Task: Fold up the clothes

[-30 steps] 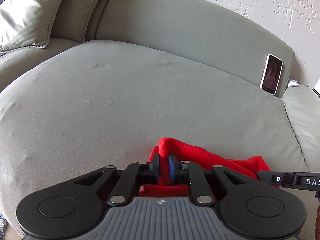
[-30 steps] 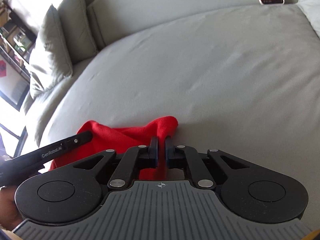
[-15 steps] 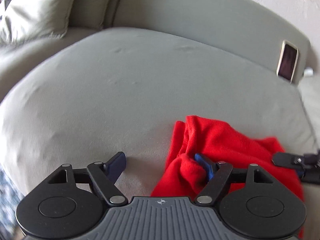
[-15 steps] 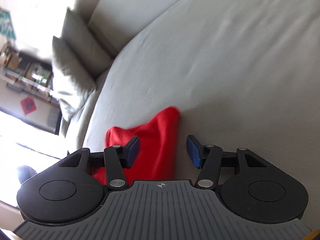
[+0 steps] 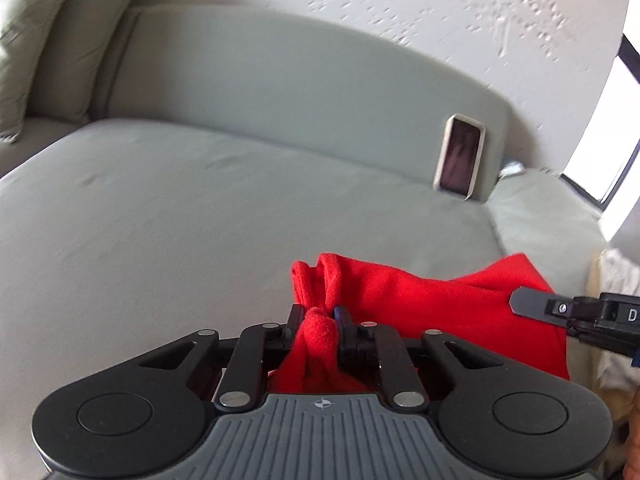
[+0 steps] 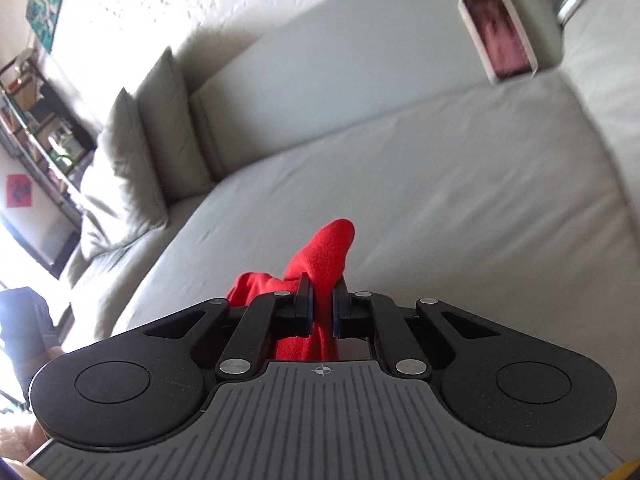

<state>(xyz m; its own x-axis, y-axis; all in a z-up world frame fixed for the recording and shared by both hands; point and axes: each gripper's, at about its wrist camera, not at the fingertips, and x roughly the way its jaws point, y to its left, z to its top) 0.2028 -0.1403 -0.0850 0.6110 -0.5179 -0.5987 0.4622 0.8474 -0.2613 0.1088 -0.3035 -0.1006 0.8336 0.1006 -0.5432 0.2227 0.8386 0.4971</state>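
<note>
L hand-held gripper (image 5: 318, 322): jaws closing, pads already pinching a bunched wad of the red garment (image 5: 420, 304). Cloth squeezed up between the two fingers, a rolled edge poking out just ahead of the tips. Rest of the fabric trails off to the right of this hand-held gripper, stretched toward the other tool.

R hand-held gripper (image 6: 321, 308): clamped on another part of the same red garment (image 6: 320, 264). A rounded corner sticks up past the tips; more cloth bunches to the left, behind the left linkage. Seen from the L wrist cam, the R tool's black finger (image 5: 536, 304) comes in from the right edge and lies over the cloth's far right end.

Garment looks held between both tools, above the near edge of the sofa seat (image 5: 180, 220); whether its lower part touches the seat, can't tell.

Outward: pale grey-green sofa seat ahead of both, backrest (image 5: 300, 92) beyond. Phone (image 5: 460, 158) in a light case, propped upright against the backrest, ahead and right of the L tool; in the R wrist cam, phone (image 6: 498, 38) sits far ahead, upper right. Cushions (image 6: 132, 168) far left of the R tool. Textured white wall (image 5: 400, 4) behind the sofa. Shelving (image 6: 36, 128) and a framed picture (image 6: 44, 4) at far left, blurred.
</note>
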